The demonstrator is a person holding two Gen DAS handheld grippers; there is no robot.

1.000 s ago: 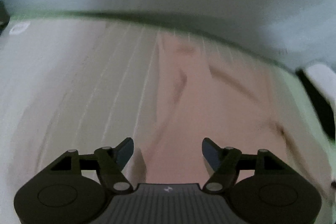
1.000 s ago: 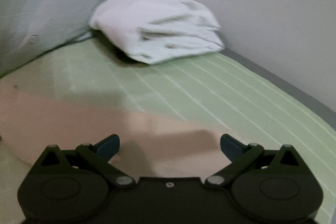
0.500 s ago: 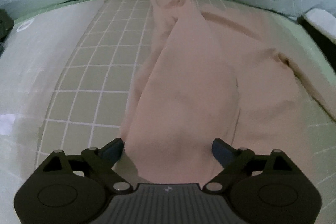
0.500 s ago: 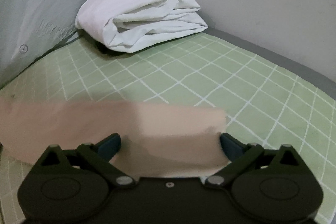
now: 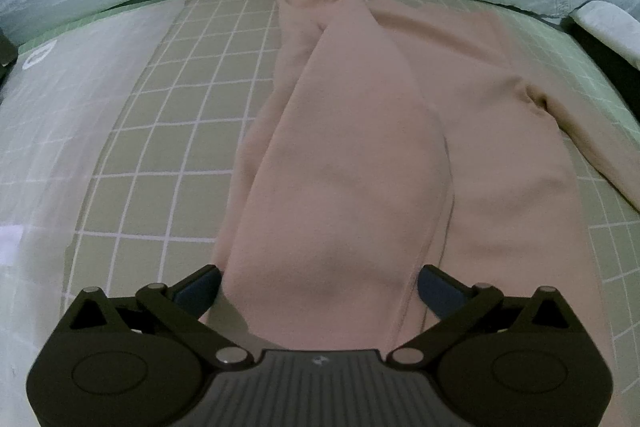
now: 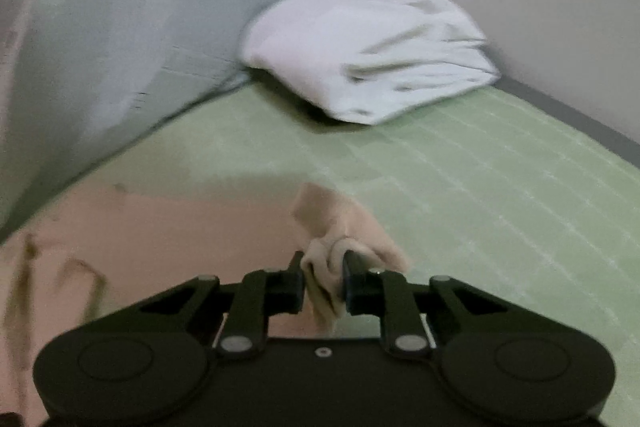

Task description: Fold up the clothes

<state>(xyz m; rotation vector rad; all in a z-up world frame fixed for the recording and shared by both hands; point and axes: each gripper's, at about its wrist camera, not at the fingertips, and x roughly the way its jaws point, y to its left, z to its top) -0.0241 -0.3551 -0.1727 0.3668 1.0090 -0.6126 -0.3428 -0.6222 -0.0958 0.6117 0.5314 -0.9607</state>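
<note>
The left gripper (image 5: 318,291) hangs released over one pink garment (image 5: 344,155) spread on the green checked sheet (image 5: 168,131). The right gripper (image 6: 323,281) pinches the garment's sleeve end (image 6: 340,227). Beyond the garment lies one folded white cloth (image 6: 368,51)

Garment (image 5: 340,167): my pink top, flat on the bed; one side folded over the middle; sleeve end (image 6: 340,227) bunched, lifted

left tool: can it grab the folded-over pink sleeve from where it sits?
Probably yes. The left tool is open, straddling the near end of the folded-over sleeve of the pink top; nothing lies between.
</note>
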